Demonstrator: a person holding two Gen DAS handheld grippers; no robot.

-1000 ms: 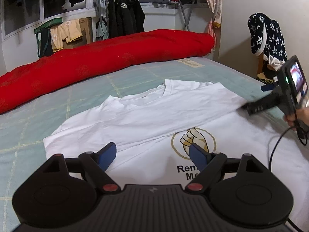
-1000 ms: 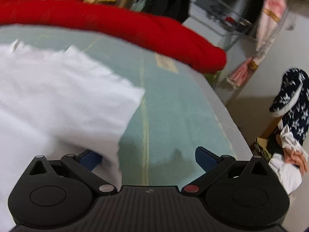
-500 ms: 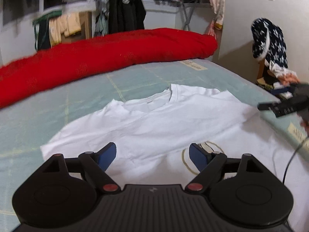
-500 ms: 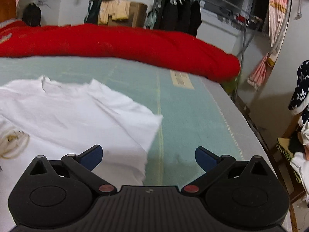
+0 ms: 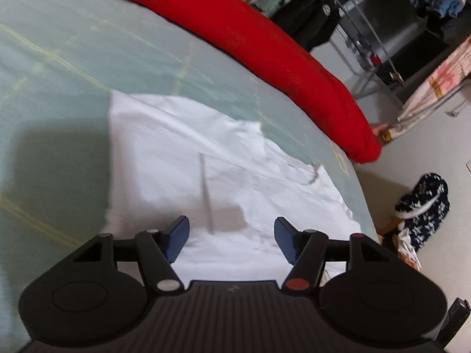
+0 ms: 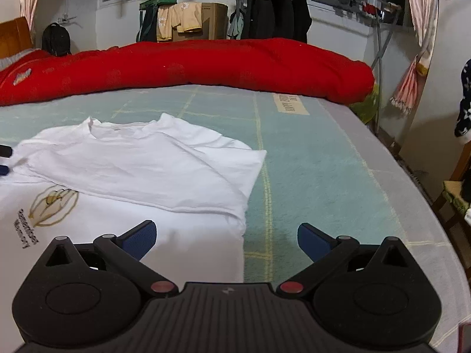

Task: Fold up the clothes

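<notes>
A white T-shirt (image 6: pixel 141 164) lies on the pale green bed sheet (image 6: pixel 318 170), its right sleeve folded in across the chest and a gold printed emblem (image 6: pixel 53 203) showing at the left. In the left wrist view the same white T-shirt (image 5: pixel 212 173) is blurred and seen from its left sleeve side. My left gripper (image 5: pixel 231 241) hovers open just above the cloth with nothing between its fingers. My right gripper (image 6: pixel 225 239) is open too, held over the shirt's right edge and the bare sheet. The left gripper's fingertips (image 6: pixel 4 158) peek in at the right wrist view's left edge.
A long red quilt (image 6: pixel 206 64) lies rolled along the far side of the bed. Behind it hang dark jackets (image 6: pixel 276 8) on a rack, beside a cardboard box (image 6: pixel 212 20). A chair with dark patterned clothes (image 5: pixel 424 200) stands past the bed's right edge (image 6: pixel 418 206).
My left gripper has swung left and tilted down over the shirt's left sleeve side. My right gripper let go of the folded sleeve and drew back from it; both stay open.
</notes>
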